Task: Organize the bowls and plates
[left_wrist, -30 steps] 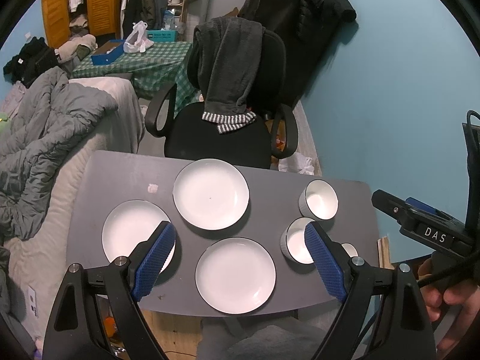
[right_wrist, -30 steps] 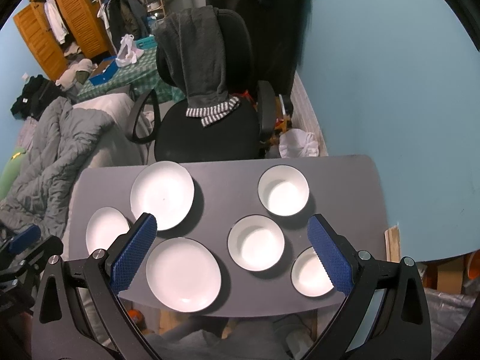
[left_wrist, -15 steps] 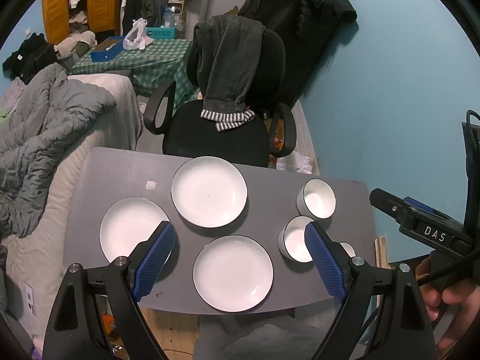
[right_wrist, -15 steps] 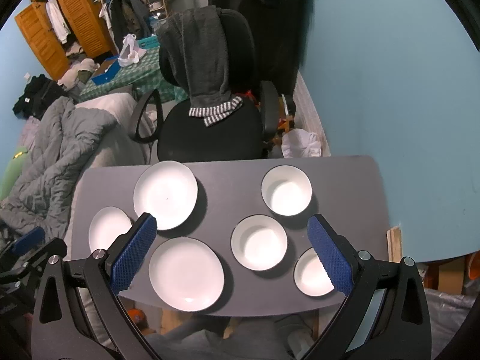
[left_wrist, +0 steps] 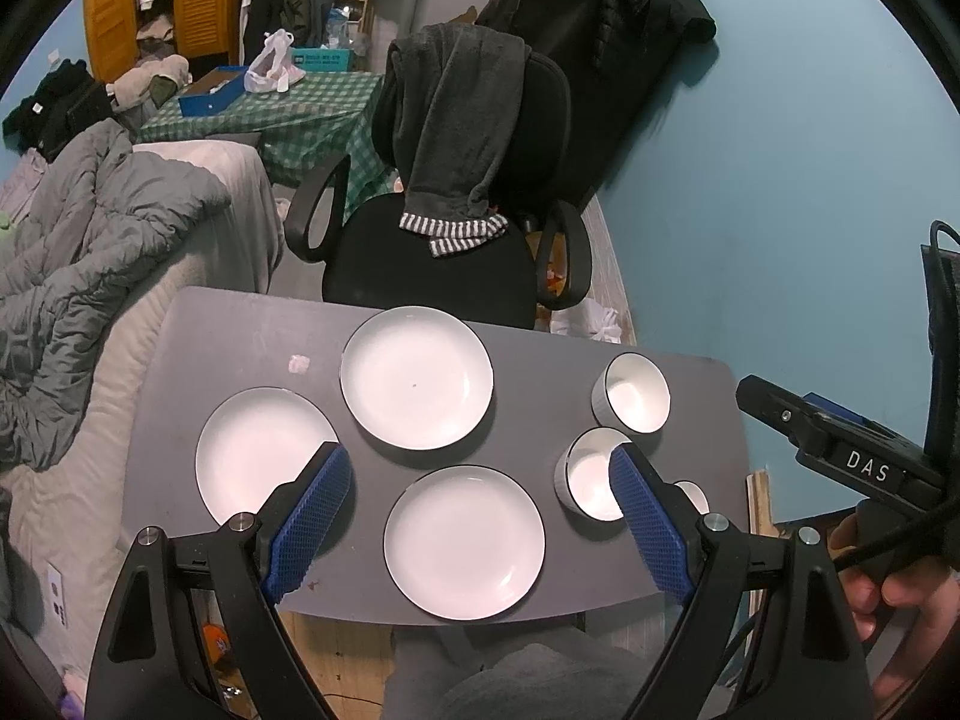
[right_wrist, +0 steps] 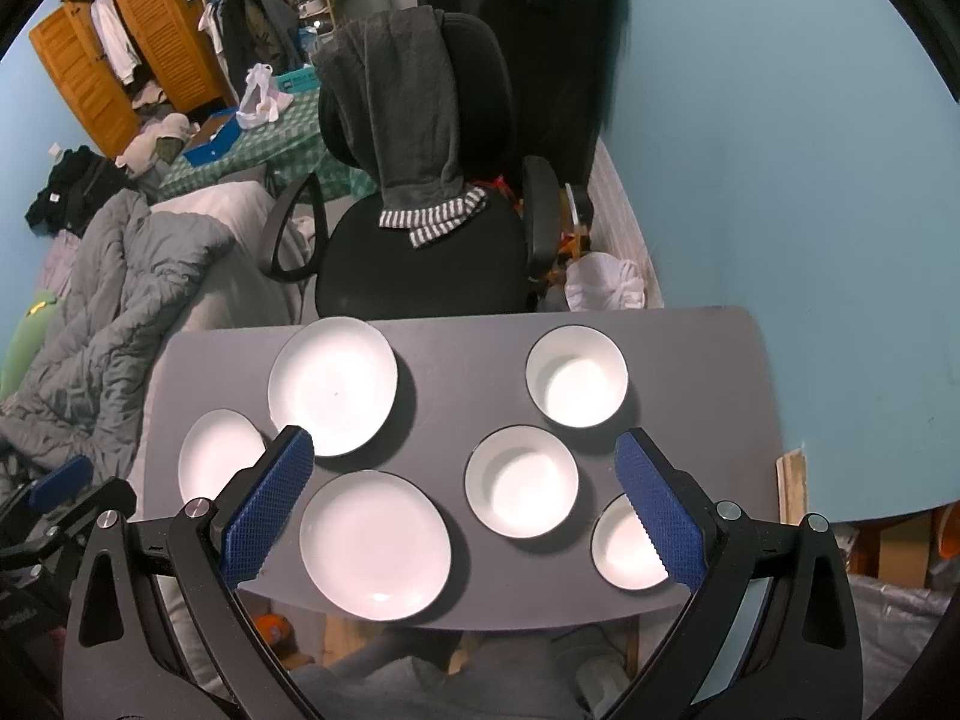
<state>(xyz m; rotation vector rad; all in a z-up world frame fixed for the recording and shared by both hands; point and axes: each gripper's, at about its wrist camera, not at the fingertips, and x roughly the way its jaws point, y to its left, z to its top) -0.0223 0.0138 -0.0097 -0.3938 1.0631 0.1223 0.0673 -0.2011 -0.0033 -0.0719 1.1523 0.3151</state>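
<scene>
Three white plates lie on the grey table: a far plate, a left plate and a near plate. Three white bowls stand at the right: a far bowl, a middle bowl and a near bowl, partly behind a blue pad. My left gripper hovers open above the near plate, nothing between its fingers. My right gripper hangs open high over the middle bowl and the near plate. It also shows at the right edge of the left wrist view as the right gripper, held by a hand.
A black office chair draped with a dark garment stands behind the table. A bed with a grey duvet lies along the left. The blue wall is close on the right. A small white scrap lies on the table.
Both grippers have drifted slightly; the table and dishes sit a touch differently in each view. No dish has moved and both grippers stay open.
</scene>
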